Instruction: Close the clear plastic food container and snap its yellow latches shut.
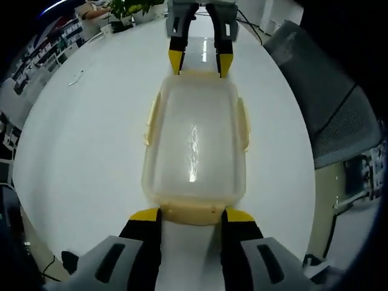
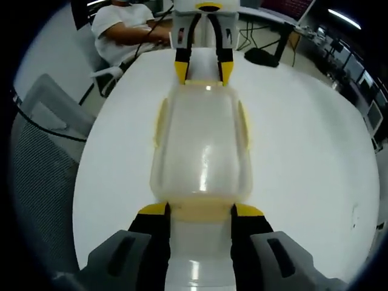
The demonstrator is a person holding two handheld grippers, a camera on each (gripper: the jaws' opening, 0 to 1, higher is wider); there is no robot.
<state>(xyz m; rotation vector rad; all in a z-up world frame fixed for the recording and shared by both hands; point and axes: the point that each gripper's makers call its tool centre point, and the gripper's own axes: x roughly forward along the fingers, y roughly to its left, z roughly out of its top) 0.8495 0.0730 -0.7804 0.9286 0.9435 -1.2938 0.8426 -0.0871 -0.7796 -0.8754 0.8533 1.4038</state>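
A clear plastic food container [image 1: 195,145], lid on, is set on a white counter [image 1: 79,139]. It is flanked at opposite short ends by left tongs [image 1: 191,217] and right tongs [image 2: 201,211], both open, apparently to press the yellow end latches [image 1: 193,213] shut.

clear container [image 1: 195,145], lidded, yellow latches [image 1: 189,213]

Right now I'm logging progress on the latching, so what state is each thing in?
Container: lid on, upright on the table.
Side latches: flared out from the body, seemingly not snapped.
End latch: between the left gripper's jaws.
Far end latch: between the right gripper's jaws.
Left gripper: open, jaws straddling its end latch.
Right gripper: open, jaws straddling its end latch.
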